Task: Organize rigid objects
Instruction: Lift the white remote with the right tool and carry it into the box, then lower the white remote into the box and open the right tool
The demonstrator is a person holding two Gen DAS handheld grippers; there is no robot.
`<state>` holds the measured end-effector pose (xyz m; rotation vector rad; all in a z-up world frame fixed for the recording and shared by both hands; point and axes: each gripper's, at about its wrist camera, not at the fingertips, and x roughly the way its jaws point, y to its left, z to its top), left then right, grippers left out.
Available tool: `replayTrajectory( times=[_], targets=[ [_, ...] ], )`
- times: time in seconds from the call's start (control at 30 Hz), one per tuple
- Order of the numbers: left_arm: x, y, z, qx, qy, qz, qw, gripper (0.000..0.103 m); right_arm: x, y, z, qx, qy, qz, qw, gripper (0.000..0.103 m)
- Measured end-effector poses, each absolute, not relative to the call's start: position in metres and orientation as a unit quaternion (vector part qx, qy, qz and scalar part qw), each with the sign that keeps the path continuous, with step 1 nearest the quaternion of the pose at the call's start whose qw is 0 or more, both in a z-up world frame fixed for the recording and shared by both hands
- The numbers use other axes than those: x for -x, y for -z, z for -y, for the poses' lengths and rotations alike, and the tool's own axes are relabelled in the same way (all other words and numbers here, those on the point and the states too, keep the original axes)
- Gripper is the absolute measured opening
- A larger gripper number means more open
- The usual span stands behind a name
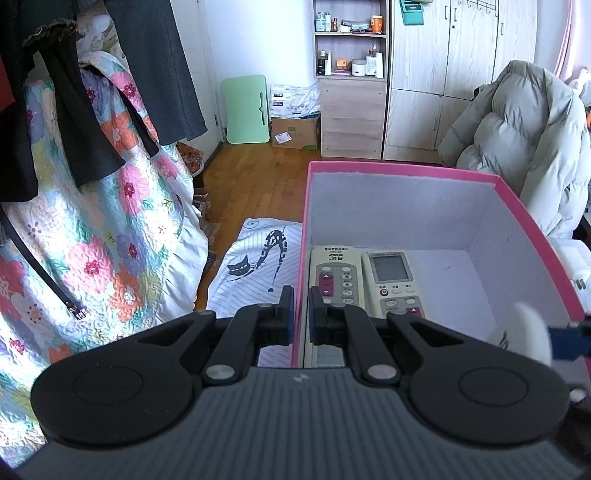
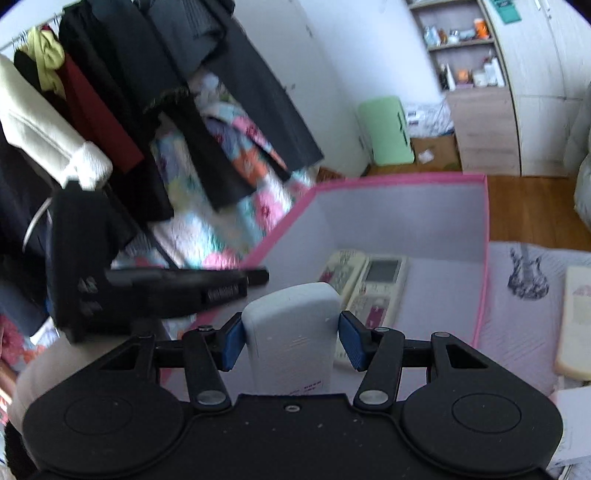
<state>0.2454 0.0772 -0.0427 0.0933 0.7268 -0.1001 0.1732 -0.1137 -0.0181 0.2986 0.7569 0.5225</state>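
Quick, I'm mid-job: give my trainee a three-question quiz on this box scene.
1. How many remotes lie in the pink box?
2. True or false: the left gripper pinches the box's wall.
3. The right gripper holds: A) a grey remote, B) a cup, C) nothing.

Key: 1. Two, side by side: the cream remote and the screen remote. 2. True. 3. A.

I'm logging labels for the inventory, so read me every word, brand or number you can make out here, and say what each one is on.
None can be quoted with confidence.
Left remote in the pink box: printed line at its top edge, too small to read.
Right remote: button captions too small, screen blank.
Grey remote in the right gripper: red marks, blurred.
Cartons and shelf bottles: too small.
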Motion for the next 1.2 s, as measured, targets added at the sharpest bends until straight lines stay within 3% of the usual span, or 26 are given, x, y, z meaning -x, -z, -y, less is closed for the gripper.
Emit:
replayTrajectory(
  times=[0.23, 0.43, 0.47, 0.5, 0.6, 0.87, 1.07, 1.2],
  targets=[
    [-0.245, 0.042, -0.077, -0.047, 0.05, -0.349, 0.934, 0.007, -0.161, 0.006, 0.097, -0.044, -0.251, -0.417, 0.872, 0.059],
    [-0.245, 0.042, -0.08, -0.033, 0.051, -0.348, 0.935, 0.006, -0.174, 0.001, 0.104, -0.093, -0.254, -0.405, 0.873, 0.056],
    [-0.245, 0.042, -0.08, -0.032, 0.051, -0.348, 0.936, 0.006, -0.175, 0.001, 0.105, -0.107, -0.264, -0.391, 0.875, 0.044],
    [-0.245, 0.042, -0.08, -0.034, 0.051, -0.348, 0.936, 0.006, -0.176, 0.002, 0.106, -0.129, -0.278, -0.379, 0.873, 0.024],
    [-0.244, 0.043, -0.08, -0.036, 0.049, -0.347, 0.936, 0.006, -0.175, 0.017, 0.112, -0.177, -0.293, -0.382, 0.859, 0.019],
    [-0.245, 0.042, -0.079, -0.038, 0.051, -0.344, 0.937, 0.007, -0.165, 0.025, 0.117, -0.168, -0.243, -0.442, 0.847, 0.021],
    [-0.244, 0.042, -0.079, -0.037, 0.051, -0.345, 0.936, 0.007, -0.174, 0.029, 0.099, -0.148, -0.208, -0.503, 0.826, 0.028],
    [-0.244, 0.041, -0.08, -0.038, 0.051, -0.345, 0.936, 0.008, -0.151, 0.011, 0.094, -0.056, -0.191, -0.458, 0.866, 0.035]
  ],
)
